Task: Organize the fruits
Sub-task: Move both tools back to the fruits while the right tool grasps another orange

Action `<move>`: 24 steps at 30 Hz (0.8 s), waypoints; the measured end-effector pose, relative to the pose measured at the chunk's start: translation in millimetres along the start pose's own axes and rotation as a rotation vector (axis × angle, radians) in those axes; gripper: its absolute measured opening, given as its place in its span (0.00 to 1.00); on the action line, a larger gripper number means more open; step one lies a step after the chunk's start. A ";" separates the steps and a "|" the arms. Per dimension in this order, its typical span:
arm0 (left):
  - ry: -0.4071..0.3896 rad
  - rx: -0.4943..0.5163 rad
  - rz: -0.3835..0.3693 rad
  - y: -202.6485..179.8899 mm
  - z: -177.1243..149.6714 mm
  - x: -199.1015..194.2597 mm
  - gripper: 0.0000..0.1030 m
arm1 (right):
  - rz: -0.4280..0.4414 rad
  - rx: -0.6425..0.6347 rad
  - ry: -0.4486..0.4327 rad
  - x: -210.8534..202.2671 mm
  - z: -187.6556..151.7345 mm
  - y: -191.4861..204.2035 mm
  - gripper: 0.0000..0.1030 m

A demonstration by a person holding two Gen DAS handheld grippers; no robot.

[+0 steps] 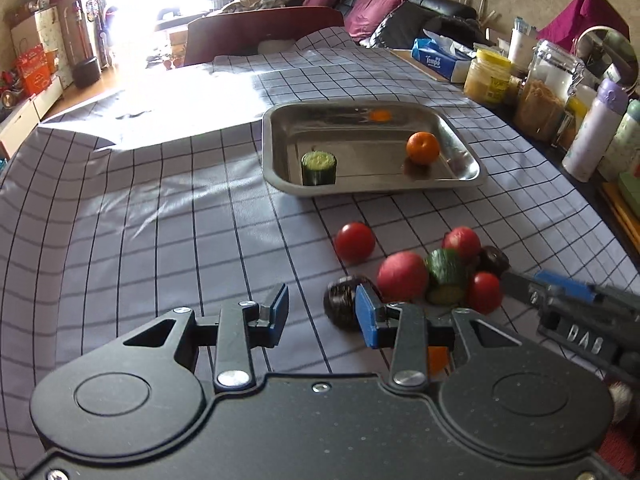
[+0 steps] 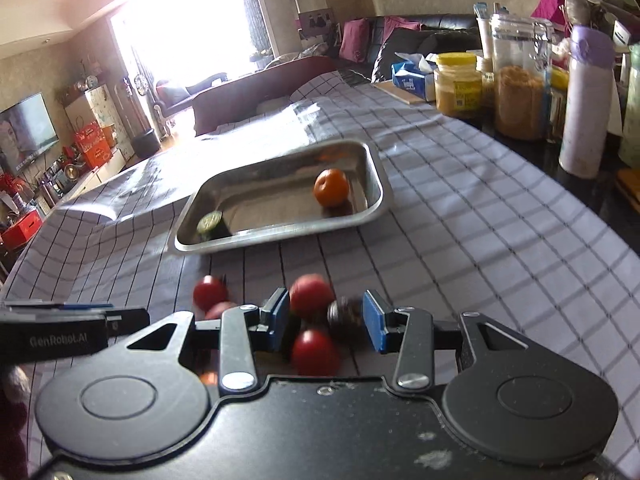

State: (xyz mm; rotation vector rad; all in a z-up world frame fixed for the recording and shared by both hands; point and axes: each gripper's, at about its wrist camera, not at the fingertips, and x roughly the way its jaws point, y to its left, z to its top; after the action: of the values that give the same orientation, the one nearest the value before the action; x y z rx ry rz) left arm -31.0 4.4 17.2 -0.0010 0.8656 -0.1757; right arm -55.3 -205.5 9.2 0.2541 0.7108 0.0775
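A steel tray (image 1: 464, 136) on the checked cloth holds an orange (image 1: 423, 148) and a cucumber piece (image 1: 319, 168); it also shows in the right wrist view (image 2: 376, 176). Nearer lies a pile: red tomatoes (image 1: 355, 242), a pink-red fruit (image 1: 402, 276), a cucumber piece (image 1: 445, 276) and dark round fruits (image 1: 340, 300). My left gripper (image 1: 322, 316) is open and empty, its right finger beside a dark fruit. My right gripper (image 2: 326, 320) is open low over the pile, with a red tomato (image 2: 314, 350) and a dark fruit (image 2: 346, 316) between its fingers.
Jars (image 1: 544, 92), a yellow-lidded tub (image 1: 488, 76), a tissue pack (image 1: 438, 60) and bottles (image 1: 596, 128) line the table's right edge. A chair back (image 1: 260, 32) stands at the far end. The right gripper's body (image 1: 576, 312) shows at the left view's right.
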 end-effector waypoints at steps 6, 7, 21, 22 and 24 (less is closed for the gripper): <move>-0.024 -0.010 0.000 5.2 -11.9 3.2 0.46 | 0.050 -0.002 -0.006 -12.9 -36.8 9.6 0.42; -0.027 -0.017 0.010 6.6 -12.5 5.9 0.46 | 0.057 -0.002 -0.006 -13.9 -41.6 12.0 0.42; 0.005 -0.056 -0.031 32.7 -25.5 21.8 0.46 | 0.069 -0.166 -0.022 -12.0 -74.3 60.5 0.42; 0.011 -0.069 -0.039 35.5 -25.2 22.9 0.46 | 0.070 -0.169 -0.018 -9.5 -73.5 62.5 0.42; 0.023 -0.091 -0.049 39.2 -24.6 25.1 0.46 | 0.069 -0.169 -0.006 -3.7 -71.3 65.3 0.43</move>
State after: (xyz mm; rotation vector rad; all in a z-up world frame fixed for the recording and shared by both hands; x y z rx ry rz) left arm -27.7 40.9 -20.6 -0.1051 0.8968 -0.1830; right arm -103.7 -128.4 -23.6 0.1175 0.6851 0.2016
